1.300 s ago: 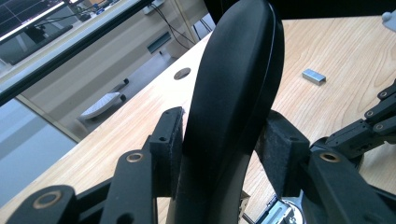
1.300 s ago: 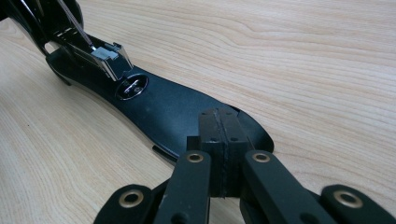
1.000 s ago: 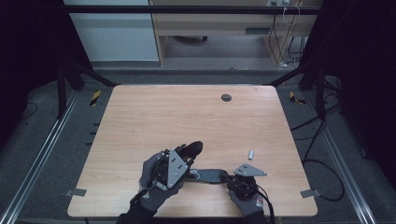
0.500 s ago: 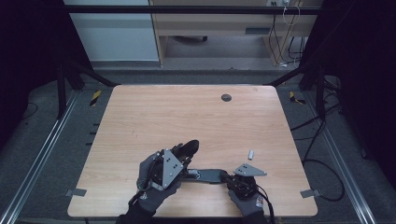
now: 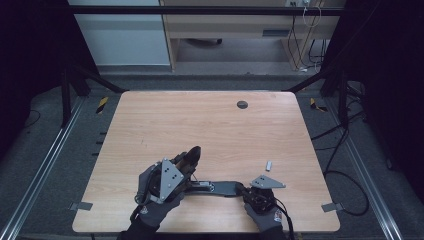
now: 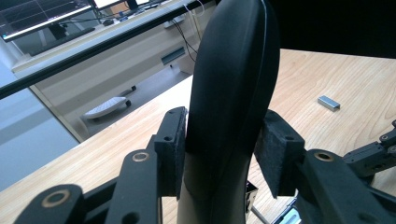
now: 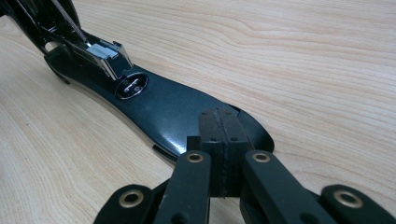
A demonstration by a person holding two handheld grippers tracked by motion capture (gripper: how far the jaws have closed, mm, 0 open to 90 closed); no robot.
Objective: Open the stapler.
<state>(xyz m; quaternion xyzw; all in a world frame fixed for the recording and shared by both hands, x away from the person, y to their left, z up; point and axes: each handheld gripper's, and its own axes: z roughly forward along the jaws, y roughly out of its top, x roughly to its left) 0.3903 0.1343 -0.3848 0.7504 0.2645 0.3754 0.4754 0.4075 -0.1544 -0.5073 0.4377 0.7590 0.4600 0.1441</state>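
Left claw (image 5: 192, 154) clamps the stapler's raised top (image 6: 231, 84), right claw (image 5: 240, 188) pinched together on its base (image 7: 177, 109)

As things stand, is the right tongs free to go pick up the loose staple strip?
Probably not yet: the right tongs are shut on the stapler base, pinning it. The staple strip lies nearby on bare table, unobstructed.

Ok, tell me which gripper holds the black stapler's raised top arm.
The left gripper, pads squeezing the upswung black plastic top arm; the right gripper presses the flat base.
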